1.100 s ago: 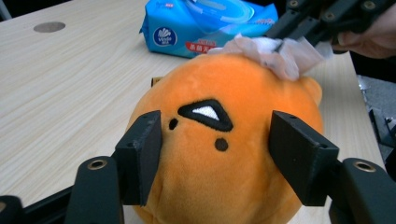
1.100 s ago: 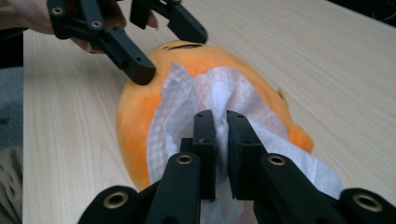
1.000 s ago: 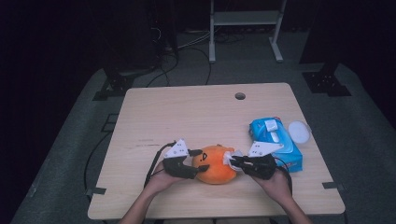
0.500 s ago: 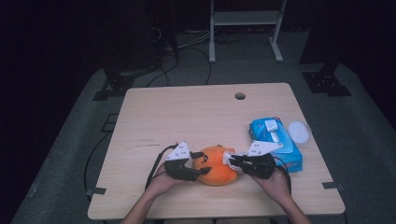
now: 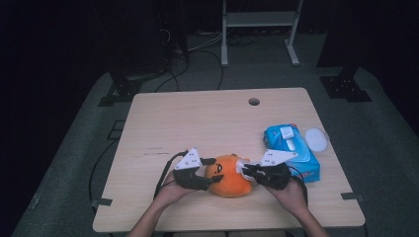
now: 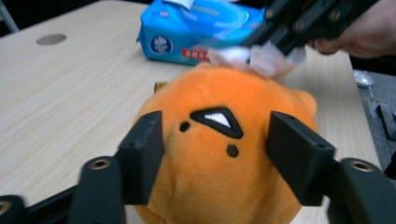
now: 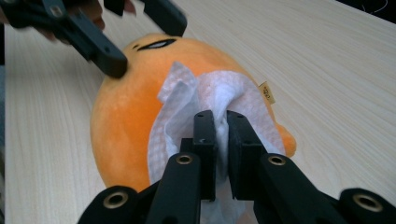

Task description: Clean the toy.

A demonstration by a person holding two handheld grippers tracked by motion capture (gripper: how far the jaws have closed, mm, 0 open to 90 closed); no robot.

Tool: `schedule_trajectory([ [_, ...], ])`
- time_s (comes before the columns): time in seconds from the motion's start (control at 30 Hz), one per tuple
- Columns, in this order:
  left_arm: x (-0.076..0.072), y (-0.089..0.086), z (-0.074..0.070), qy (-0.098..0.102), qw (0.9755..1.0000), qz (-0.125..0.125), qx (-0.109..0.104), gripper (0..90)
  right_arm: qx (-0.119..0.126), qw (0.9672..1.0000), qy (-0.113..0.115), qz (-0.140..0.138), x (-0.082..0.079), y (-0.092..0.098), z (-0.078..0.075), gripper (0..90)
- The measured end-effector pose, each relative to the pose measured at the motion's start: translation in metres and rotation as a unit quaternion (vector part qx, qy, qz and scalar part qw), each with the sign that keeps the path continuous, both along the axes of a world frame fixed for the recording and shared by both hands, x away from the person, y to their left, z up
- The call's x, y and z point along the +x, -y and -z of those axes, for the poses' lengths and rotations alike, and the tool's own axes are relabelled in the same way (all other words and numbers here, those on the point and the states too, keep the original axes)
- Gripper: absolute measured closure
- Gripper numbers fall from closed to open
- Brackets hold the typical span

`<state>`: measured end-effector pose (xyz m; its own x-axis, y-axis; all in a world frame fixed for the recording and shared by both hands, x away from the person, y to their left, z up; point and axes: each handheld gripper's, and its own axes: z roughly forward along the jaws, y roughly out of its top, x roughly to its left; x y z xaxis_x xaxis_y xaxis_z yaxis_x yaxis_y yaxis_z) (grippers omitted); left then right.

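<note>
- Two claws meet over one orange plush toy [image 5: 228,176] near the person's edge of the table [image 5: 197,118]; the toy lies between them, directly ahead of each.
- The left claw [image 5: 211,171] stands wide open around the toy's face side, one jaw on either flank. In the left gripper view the jaws look close against the plush [image 6: 219,154], though whether they press it cannot be told.
- The right claw [image 7: 221,135] is nearly closed, pinching a bunched white wipe [image 7: 196,112] between its jaws. The wipe is spread on the toy's back, straight in front of the jaw tips and touching the plush.
- The toy's embroidered face points toward the left claw; its tagged rear [image 7: 266,93] faces the right one.
- By the look of it, a wiping stroke is in hand: the right claw is the one at work on the surface, the left placed to steady the toy.
- Behind the right claw, close by its far side, lies a blue pack of wipes [image 5: 291,148], with a white lid [image 5: 316,139] just beyond.
</note>
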<state>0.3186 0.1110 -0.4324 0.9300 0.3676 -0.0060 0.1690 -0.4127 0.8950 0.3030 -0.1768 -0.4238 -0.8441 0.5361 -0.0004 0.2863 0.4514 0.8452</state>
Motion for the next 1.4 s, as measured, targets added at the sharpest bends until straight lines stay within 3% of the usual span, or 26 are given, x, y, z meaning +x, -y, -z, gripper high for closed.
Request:
schedule_trajectory([
  [0.2, -0.007, 0.003, 0.002, -0.011, 0.9996, 0.021, 0.014, 41.4, 0.021, 0.9996, 0.014, -0.013, -0.006, -0.010, -0.008, 82.2],
  [0.33, -0.009, 0.001, -0.002, -0.010, 0.9990, 0.039, 0.020, 35.6, 0.014, 0.9994, 0.017, -0.028, -0.008, -0.018, -0.007, 82.1],
  [0.4, -0.006, 0.001, -0.006, -0.005, 0.9997, 0.025, 0.006, 28.0, 0.010, 0.9992, 0.014, -0.035, -0.008, -0.018, -0.004, 82.2],
  [0.43, -0.005, 0.002, -0.008, 0.002, 0.9999, 0.010, 0.007, 24.5, 0.008, 0.9991, 0.016, -0.038, -0.009, -0.017, -0.004, 82.2],
  [0.5, -0.003, 0.004, -0.005, -0.006, 0.9999, 0.005, 0.012, 24.4, 0.008, 0.9988, 0.013, -0.046, -0.010, -0.016, -0.003, 82.1],
  [0.67, -0.005, 0.005, -0.001, -0.015, 0.9996, 0.012, 0.020, 35.0, 0.012, 0.9990, 0.017, -0.039, -0.012, -0.017, -0.007, 82.1],
  [0.8, -0.010, 0.004, -0.002, -0.018, 0.9990, 0.027, 0.031, 37.1, 0.026, 0.9978, 0.017, -0.059, -0.016, -0.025, -0.010, 81.8],
  [0.9, -0.011, 0.002, -0.001, -0.022, 0.9987, 0.033, 0.030, 38.6, 0.018, 0.9979, 0.014, -0.061, -0.016, -0.025, -0.009, 82.1],
  [1.07, -0.011, 0.006, 0.000, -0.023, 0.9987, 0.034, 0.030, 38.6, 0.023, 0.9992, 0.000, -0.033, -0.010, -0.014, -0.007, 82.2],
  [1.2, -0.014, 0.014, 0.000, -0.016, 0.9989, 0.033, 0.030, 38.5, 0.028, 0.9980, 0.018, -0.053, -0.019, -0.027, -0.011, 82.1],
  [1.3, -0.015, 0.015, -0.001, -0.015, 0.9989, 0.033, 0.031, 36.7, 0.010, 0.9975, 0.031, -0.063, -0.023, -0.035, -0.012, 82.2],
  [1.4, -0.014, 0.013, -0.001, -0.017, 0.9988, 0.037, 0.025, 27.1, 0.019, 0.9984, 0.016, -0.052, -0.015, -0.026, -0.009, 82.3],
])
